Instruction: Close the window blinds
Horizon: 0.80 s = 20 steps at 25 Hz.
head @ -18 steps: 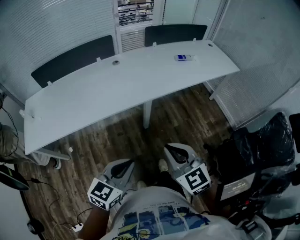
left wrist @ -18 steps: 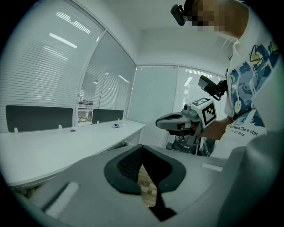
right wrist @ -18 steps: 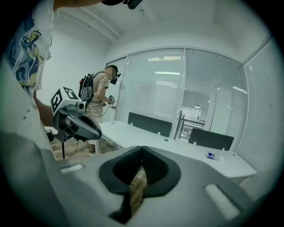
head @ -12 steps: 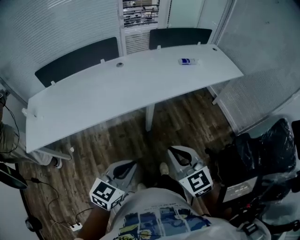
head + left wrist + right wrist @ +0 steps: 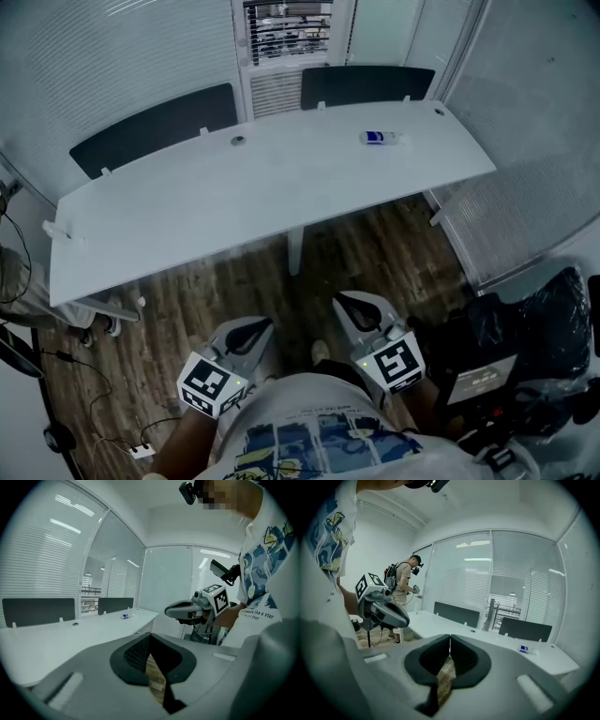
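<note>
Head view looks down on us standing on the wooden floor point(image 5: 375, 248) before a long white surface point(image 5: 216, 202). We hold the left claw point(image 5: 255, 330) and the right claw point(image 5: 349, 305) low in front of our shirt. They are side by side without touching, both aimed toward the surface and tipped a little downward. In the left gripper view the left claw's jaws meet at the tips with nothing between them. The right gripper view gives the same for the right claw: jaws together, nothing held.

The window blinds point(image 5: 122, 56) hang on the glass walls behind the surface and along our right, well apart from both claws. Most of them look pale and flat. One narrow strip of blinds point(image 5: 286, 28), above the gap between the two dark divider panels point(image 5: 155, 122), has slats open enough that we see shelving through it.

The only container we make out on the surface is a small bottle point(image 5: 382, 138) with a blue label. It seems to lie on its side near the far right end, and we cannot tell what is in it. A bulging black plastic bag point(image 5: 530, 305) sits at our right, its contents hidden. In the right gripper view another person point(image 5: 402, 585) wearing a backpack stands beyond the surface's left end.
</note>
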Available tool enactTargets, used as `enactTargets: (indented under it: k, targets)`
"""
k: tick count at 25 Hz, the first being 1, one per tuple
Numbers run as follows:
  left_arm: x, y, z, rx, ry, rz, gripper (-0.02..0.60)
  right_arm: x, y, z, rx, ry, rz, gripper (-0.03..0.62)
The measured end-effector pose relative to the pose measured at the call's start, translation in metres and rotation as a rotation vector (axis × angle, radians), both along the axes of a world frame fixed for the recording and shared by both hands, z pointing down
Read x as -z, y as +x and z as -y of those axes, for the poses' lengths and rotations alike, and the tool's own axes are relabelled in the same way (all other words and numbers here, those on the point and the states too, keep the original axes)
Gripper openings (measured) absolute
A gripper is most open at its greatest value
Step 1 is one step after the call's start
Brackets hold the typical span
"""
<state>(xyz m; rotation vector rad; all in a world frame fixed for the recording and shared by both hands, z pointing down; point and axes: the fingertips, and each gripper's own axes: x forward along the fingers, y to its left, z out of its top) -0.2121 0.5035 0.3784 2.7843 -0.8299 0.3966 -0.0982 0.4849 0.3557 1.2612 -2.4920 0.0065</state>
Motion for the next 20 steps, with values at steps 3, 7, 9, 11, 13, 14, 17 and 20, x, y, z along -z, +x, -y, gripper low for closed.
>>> enactTargets:
  k: [3,7,9,11,13,14,17,20]
  targets:
    - [0.003,0.023,0.02,0.021,0.005,0.003,0.004,0.002,0.023,0.021,0.026,0.014,-0.006,0.006]
    - [0.002,0.055,0.046,0.04,0.009,0.004,0.003,-0.001,0.055,0.047,0.054,0.002,-0.013,0.012]
    - [0.0,0.073,0.057,0.051,0.008,0.0,0.003,-0.006,0.071,0.058,0.068,-0.007,-0.022,0.015]
    - [-0.003,0.087,0.066,0.071,0.004,-0.006,0.003,-0.01,0.086,0.066,0.079,-0.02,-0.023,0.017]
    - [-0.004,0.096,0.077,0.095,0.003,-0.011,0.003,-0.014,0.098,0.076,0.092,-0.022,-0.026,0.017]
    - [-0.004,0.099,0.083,0.105,0.004,-0.011,0.003,-0.015,0.102,0.081,0.099,-0.018,-0.032,0.017]
    - [-0.005,0.101,0.098,0.122,0.006,0.01,0.003,-0.019,0.115,0.097,0.102,-0.011,-0.063,0.017]
    - [-0.009,0.102,0.117,0.132,0.0,0.03,0.003,-0.026,0.12,0.118,0.089,-0.018,-0.067,0.017]
